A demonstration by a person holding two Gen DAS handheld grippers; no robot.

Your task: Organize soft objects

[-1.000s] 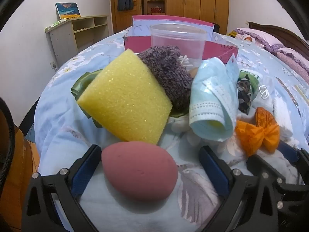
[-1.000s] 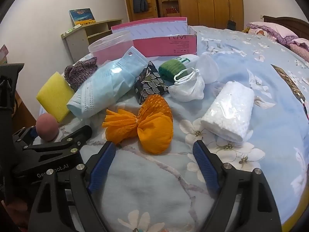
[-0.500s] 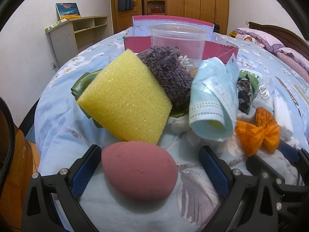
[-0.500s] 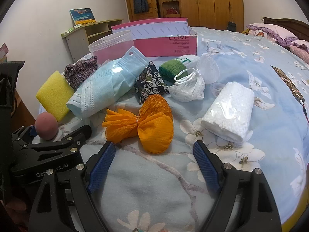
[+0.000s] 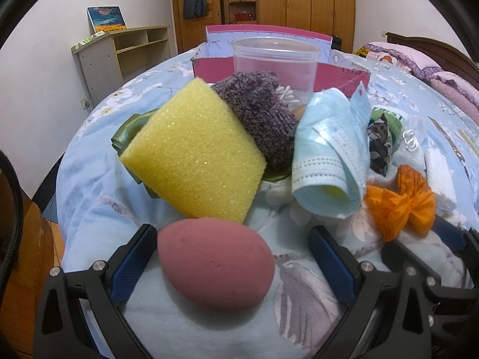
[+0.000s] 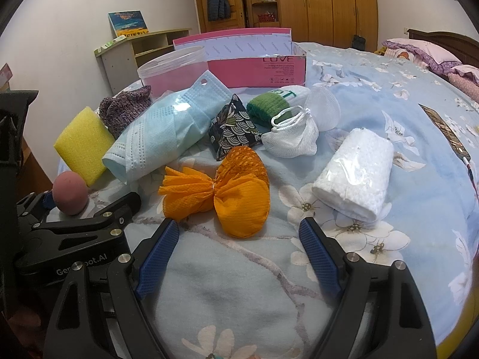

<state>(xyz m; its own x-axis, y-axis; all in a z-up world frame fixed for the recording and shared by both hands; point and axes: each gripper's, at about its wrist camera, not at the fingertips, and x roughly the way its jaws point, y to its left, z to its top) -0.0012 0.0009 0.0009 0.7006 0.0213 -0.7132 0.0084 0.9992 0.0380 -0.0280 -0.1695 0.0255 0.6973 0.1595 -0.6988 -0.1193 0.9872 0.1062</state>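
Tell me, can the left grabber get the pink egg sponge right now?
Probably yes. The left gripper is open, and the pink egg sponge already sits on the bedspread between its fingers, near one. Nothing lies on top of it; the yellow sponge is just behind.

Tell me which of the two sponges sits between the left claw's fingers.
The pink egg-shaped sponge; it lies between the open left claw fingers, while the yellow block sponge sits farther back.
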